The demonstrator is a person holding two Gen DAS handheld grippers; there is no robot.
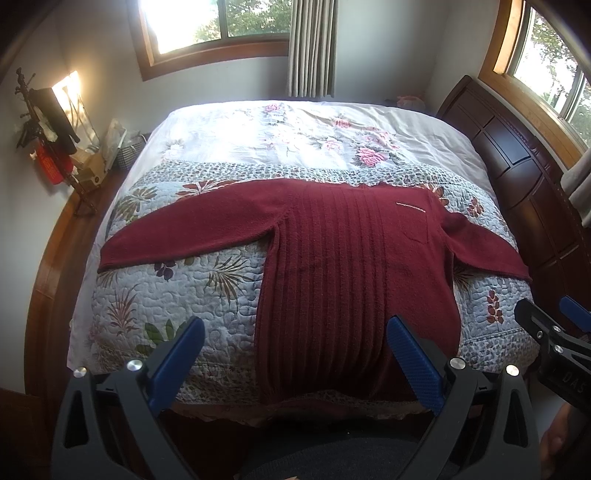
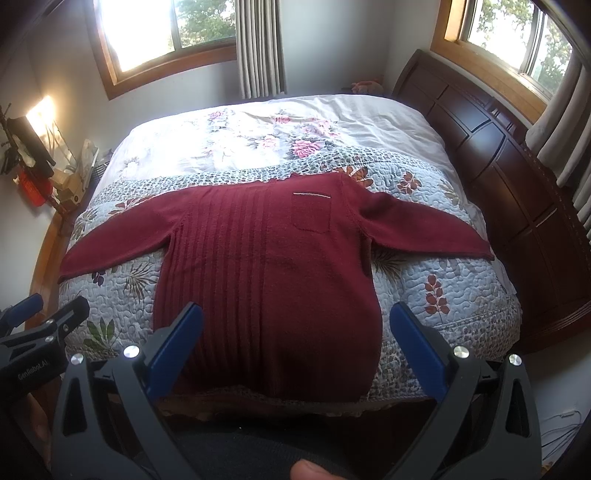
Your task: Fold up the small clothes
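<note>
Nearest me, both tools hang just short of the foot of the bed, holding nothing. The left tool [image 1: 295, 336] has its blue-padded fingers spread wide apart, framing the lower left part of the sweater's hem; the right tool [image 2: 295, 321] is spread just as wide over the hem's right half. Neither touches the cloth.

The dark red sweater [image 2: 266, 266] lies flat and face up on the quilted floral bedspread [image 2: 436, 266], hem toward the foot, neck away. Its hem sits right at the near edge of the bed, almost over the lace trim. The body is ribbed down the middle, with a chest pocket [image 2: 310, 212] toward the headboard side. Both sleeves are stretched out sideways: one cuff reaches close to the bed's left edge, the other stops near the right edge by the dark wooden headboard [image 2: 498, 155].

Past the neckline the bed is open, with a pale flowered cover [image 2: 258, 144] running back to the far wall, the windows [image 2: 166, 33] and striped curtain [image 2: 258, 48].
</note>
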